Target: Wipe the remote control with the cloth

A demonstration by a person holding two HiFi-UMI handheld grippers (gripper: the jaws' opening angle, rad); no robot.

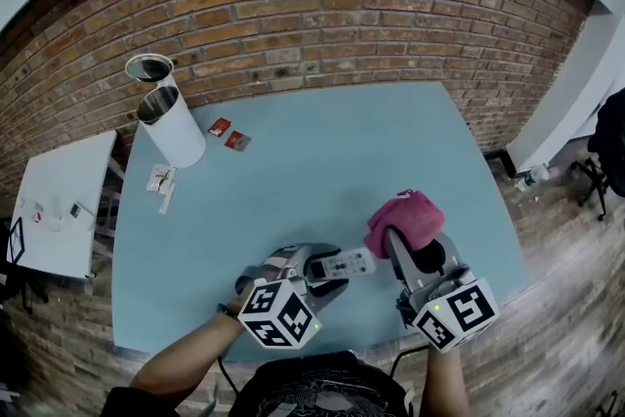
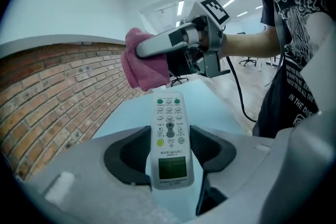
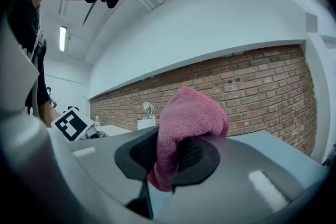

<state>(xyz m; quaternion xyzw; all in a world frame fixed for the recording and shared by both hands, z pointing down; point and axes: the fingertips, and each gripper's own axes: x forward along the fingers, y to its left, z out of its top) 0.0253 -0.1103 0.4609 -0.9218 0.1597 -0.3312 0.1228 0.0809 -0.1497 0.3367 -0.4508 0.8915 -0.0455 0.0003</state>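
Observation:
A white remote control (image 2: 169,134) with a small green screen and several buttons sits between the jaws of my left gripper (image 2: 170,153), which is shut on it, buttons facing the camera. From the head view the remote (image 1: 341,265) sticks out to the right of the left gripper (image 1: 314,271), above the blue table (image 1: 293,171). My right gripper (image 3: 170,157) is shut on a bunched pink cloth (image 3: 185,128). That cloth (image 1: 403,220) hangs just right of the remote's tip, a short gap apart; in the left gripper view the cloth (image 2: 143,64) is beyond the remote.
A white cylinder bin (image 1: 172,126) and a metal cup (image 1: 148,67) stand at the table's far left, with small red packets (image 1: 228,134) and paper scraps (image 1: 162,181) nearby. A white side table (image 1: 61,202) is at left. A brick wall (image 1: 322,5) runs behind.

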